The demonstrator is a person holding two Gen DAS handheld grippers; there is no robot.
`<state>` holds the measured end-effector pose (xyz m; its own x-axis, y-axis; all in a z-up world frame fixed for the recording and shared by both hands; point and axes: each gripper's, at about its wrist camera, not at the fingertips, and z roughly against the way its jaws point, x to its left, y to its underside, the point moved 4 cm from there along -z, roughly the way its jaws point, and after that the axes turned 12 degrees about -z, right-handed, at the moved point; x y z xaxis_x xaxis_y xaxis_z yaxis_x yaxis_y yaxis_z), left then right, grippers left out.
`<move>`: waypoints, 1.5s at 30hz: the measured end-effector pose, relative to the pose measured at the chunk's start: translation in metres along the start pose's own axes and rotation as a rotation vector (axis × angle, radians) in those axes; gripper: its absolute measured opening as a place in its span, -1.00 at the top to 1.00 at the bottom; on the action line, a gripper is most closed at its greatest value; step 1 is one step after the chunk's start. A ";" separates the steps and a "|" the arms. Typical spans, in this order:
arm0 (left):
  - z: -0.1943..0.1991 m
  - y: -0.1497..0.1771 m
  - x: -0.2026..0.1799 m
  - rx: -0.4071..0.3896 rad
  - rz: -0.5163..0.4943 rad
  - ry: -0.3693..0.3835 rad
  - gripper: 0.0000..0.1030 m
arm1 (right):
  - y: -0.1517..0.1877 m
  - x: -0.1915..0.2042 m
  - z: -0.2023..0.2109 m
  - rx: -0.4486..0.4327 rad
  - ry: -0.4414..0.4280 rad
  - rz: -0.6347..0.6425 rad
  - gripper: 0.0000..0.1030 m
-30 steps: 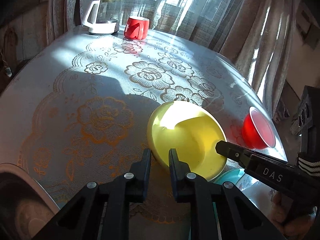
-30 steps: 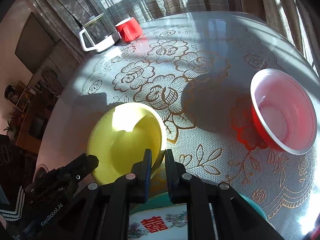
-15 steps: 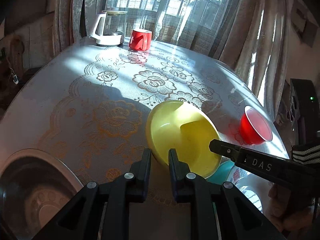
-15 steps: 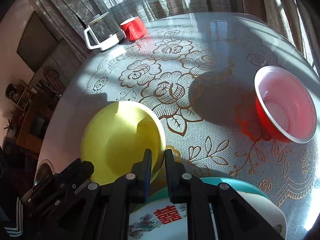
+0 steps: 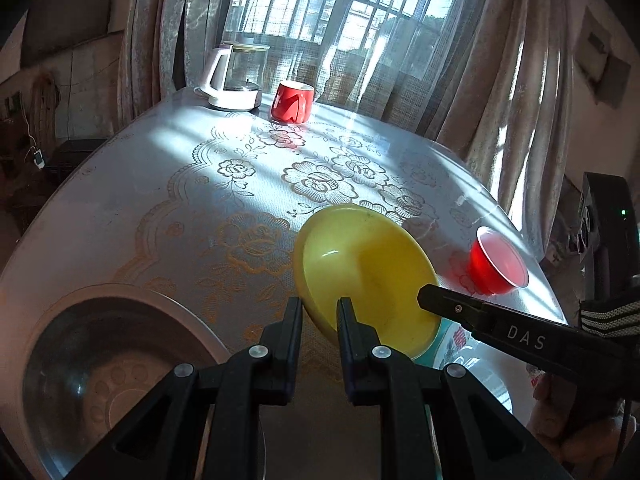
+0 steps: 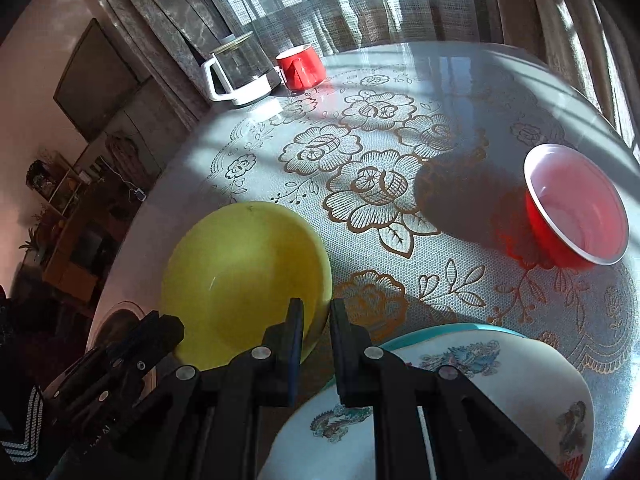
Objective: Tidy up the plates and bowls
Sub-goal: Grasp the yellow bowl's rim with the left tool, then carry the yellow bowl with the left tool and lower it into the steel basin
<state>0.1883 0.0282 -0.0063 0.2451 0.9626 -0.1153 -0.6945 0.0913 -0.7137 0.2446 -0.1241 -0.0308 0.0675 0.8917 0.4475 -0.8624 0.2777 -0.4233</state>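
A yellow bowl (image 5: pixel 366 268) is held above the table, tilted, by both grippers. My left gripper (image 5: pixel 319 309) is shut on its near rim. My right gripper (image 6: pixel 314 312) is shut on its right rim (image 6: pixel 324 280); its finger also shows in the left wrist view (image 5: pixel 480 316). Just below and right lies a white patterned plate with a teal rim (image 6: pixel 472 376), also in the left wrist view (image 5: pixel 460 344). A red bowl (image 6: pixel 576 208) stands at the right of the table, also in the left wrist view (image 5: pixel 496 264).
A dark bowl on a white plate (image 5: pixel 108 364) sits at the near left table edge. A glass kettle (image 5: pixel 236 80) and a red mug (image 5: pixel 292 102) stand at the far side by the curtained window. A lace-patterned cloth (image 5: pixel 240 184) covers the round table.
Both grippers have lifted the yellow bowl up and towards me. More of the patterned plate and the dark bowl now show below.
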 end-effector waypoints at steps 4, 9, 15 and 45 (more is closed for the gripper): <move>0.013 0.004 0.001 -0.017 0.000 0.007 0.67 | 0.006 0.005 0.013 -0.015 -0.025 0.011 0.72; 0.029 0.010 0.002 -0.036 0.000 0.013 0.67 | 0.016 0.010 0.025 -0.027 -0.051 0.021 0.72; 0.049 0.020 0.007 -0.050 -0.001 0.020 0.67 | 0.031 0.014 0.034 -0.026 -0.092 0.019 0.72; 0.114 0.083 0.102 -0.069 0.164 -0.089 0.67 | 0.097 0.104 0.009 0.098 -0.232 0.151 0.72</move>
<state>0.0789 0.1625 0.0017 0.0691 0.9822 -0.1745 -0.6712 -0.0836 -0.7365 0.1636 -0.0077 -0.0183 -0.1723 0.8117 0.5581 -0.8991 0.1019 -0.4257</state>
